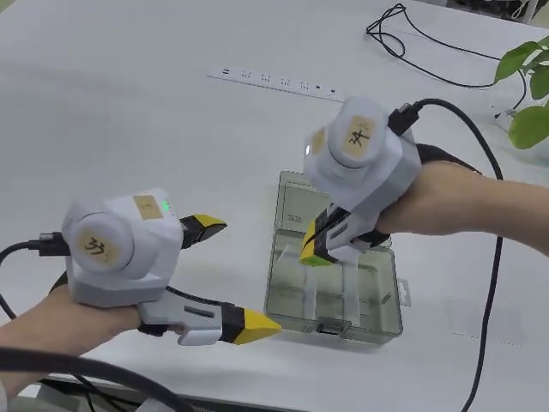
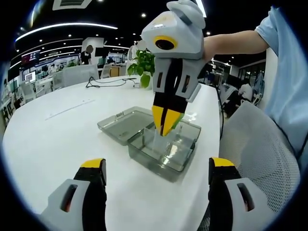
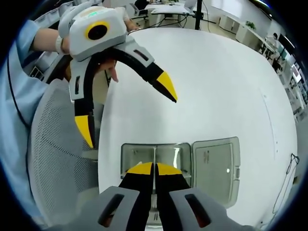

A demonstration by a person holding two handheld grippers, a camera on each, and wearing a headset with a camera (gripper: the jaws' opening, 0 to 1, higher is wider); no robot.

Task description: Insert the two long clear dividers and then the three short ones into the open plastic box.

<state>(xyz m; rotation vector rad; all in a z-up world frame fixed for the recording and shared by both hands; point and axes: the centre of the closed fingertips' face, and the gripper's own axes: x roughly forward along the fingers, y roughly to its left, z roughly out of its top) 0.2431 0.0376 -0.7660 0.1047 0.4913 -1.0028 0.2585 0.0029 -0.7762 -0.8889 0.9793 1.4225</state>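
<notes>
The clear plastic box (image 1: pixel 283 296) sits open near the table's front edge, its lid (image 1: pixel 300 196) lying flat behind it. My right gripper (image 1: pixel 316 252) hangs tip-down inside the box, shut on a thin clear divider (image 3: pixel 154 155) that stands on edge in the tray (image 3: pixel 132 153). From the left gripper view the right gripper (image 2: pixel 166 122) shows with the divider (image 2: pixel 158 139) below its tips. Other clear dividers (image 1: pixel 352 296) stand in the box. My left gripper (image 1: pixel 232 275) is open, holds nothing, and hovers left of the box.
A white power strip (image 1: pixel 274 83) lies at the back of the white table (image 1: pixel 129 112). A black cable (image 1: pixel 412 39) and a potted plant (image 1: pixel 532 86) are at the far right. A mesh chair (image 3: pixel 57 159) stands by the table's front edge.
</notes>
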